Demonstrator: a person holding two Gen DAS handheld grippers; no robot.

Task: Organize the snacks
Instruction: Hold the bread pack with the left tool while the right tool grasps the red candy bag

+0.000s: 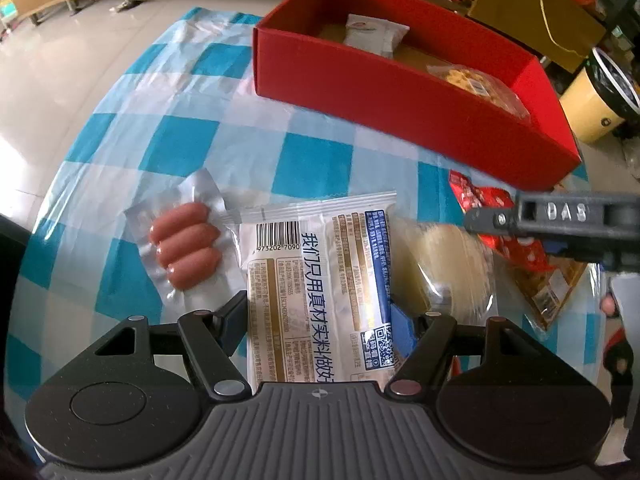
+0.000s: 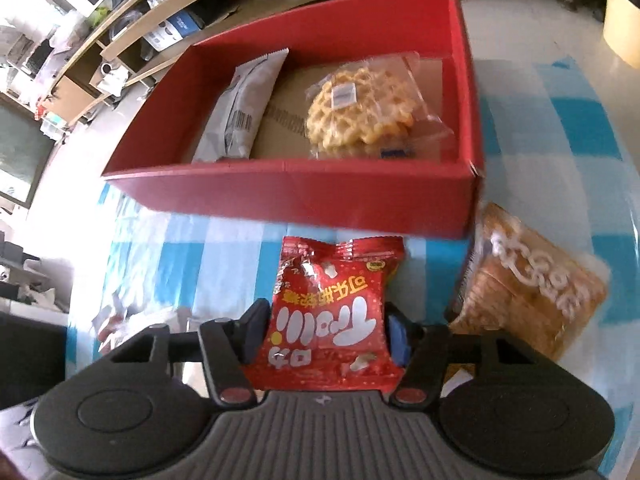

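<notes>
My left gripper (image 1: 320,320) is shut on a white snack packet with blue print (image 1: 320,272), held over the checked tablecloth. A clear pack of small sausages (image 1: 186,244) lies to its left. My right gripper (image 2: 324,332) is shut on a red snack packet (image 2: 332,312) just in front of the red box (image 2: 280,188). The red box (image 1: 400,108) holds a white packet (image 2: 240,116) and a bagged waffle (image 2: 360,108). The right gripper (image 1: 560,220) also shows at the right of the left wrist view, over the red packet (image 1: 480,196).
A brown bread pack (image 2: 528,288) lies right of the red packet, beside the box corner. A clear bag with a pale bun (image 1: 448,264) lies right of the white packet. The table edge curves away at left, floor and shelves beyond.
</notes>
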